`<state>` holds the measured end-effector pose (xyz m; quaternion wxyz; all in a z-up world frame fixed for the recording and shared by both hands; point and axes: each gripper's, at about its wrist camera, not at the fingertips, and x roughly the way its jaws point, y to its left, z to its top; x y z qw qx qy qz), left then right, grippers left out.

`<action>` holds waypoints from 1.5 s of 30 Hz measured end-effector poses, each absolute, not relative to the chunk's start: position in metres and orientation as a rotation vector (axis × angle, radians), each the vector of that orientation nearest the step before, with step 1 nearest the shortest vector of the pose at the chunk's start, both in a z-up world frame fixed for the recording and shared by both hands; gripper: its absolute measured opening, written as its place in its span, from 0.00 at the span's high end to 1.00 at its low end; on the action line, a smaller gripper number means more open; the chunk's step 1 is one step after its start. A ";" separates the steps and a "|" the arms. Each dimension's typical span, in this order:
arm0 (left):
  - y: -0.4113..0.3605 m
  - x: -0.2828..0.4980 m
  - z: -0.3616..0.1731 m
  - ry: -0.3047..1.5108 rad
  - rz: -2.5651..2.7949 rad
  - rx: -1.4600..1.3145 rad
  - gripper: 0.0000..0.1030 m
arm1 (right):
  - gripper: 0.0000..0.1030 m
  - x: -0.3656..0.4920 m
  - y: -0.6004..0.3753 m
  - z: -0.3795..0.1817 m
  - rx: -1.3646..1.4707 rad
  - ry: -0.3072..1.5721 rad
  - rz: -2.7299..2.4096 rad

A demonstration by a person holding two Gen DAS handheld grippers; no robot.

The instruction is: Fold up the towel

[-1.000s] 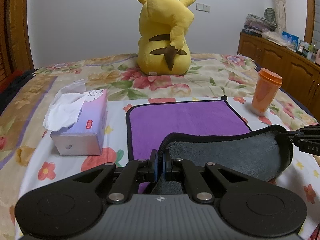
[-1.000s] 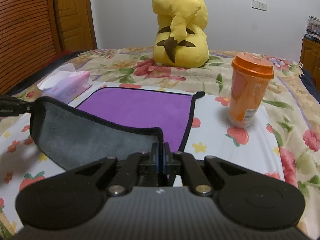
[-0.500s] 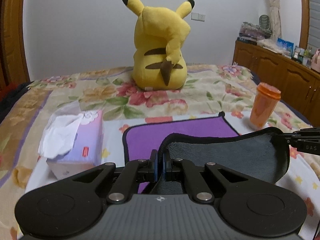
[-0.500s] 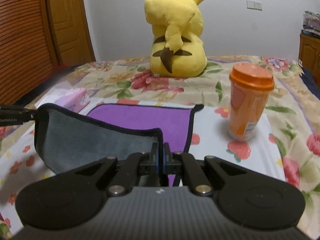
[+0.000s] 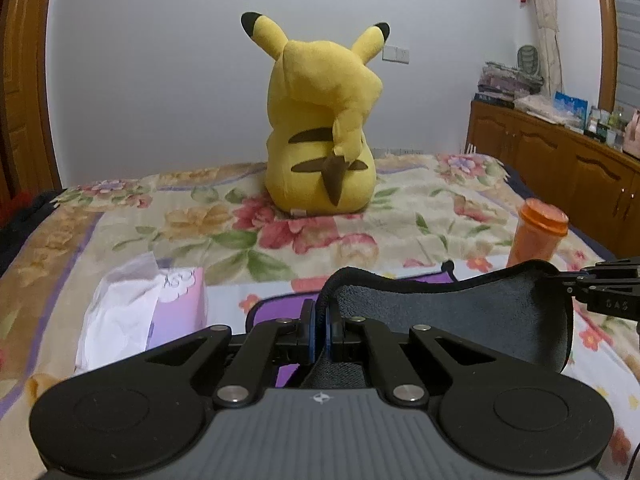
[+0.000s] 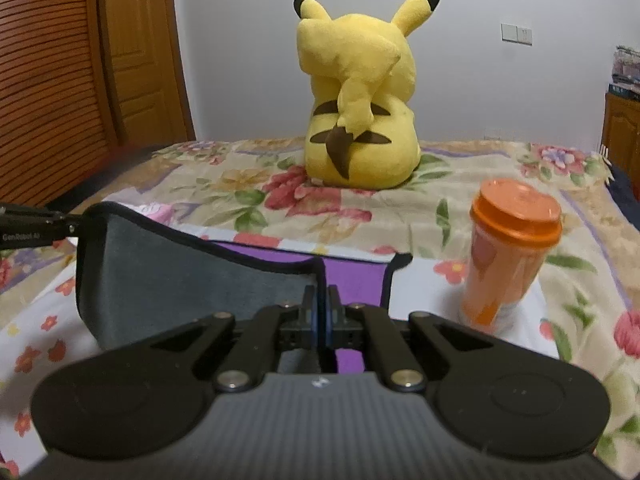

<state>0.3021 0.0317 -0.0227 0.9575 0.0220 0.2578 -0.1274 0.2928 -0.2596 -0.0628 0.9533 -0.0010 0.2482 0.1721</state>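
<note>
your left gripper and right gripper each pinch a corner of the towel; its lifted edge runs sideways between your fingers.

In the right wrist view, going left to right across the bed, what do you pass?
Left hand-held gripper pinching a towel corner → towel → Pikachu plush → orange cup.
</note>
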 end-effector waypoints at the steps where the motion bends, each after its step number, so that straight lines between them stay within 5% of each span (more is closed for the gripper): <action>1: 0.033 0.304 -0.021 0.518 -0.257 0.041 0.92 | 0.96 0.295 -0.259 -0.061 -0.006 0.499 0.348; 18: 0.027 0.354 -0.011 0.477 -0.225 0.040 0.92 | 0.96 0.344 -0.258 -0.052 -0.035 0.457 0.297; 45: 0.029 0.427 -0.093 0.643 -0.160 0.110 0.92 | 0.96 0.406 -0.244 -0.117 -0.074 0.573 0.258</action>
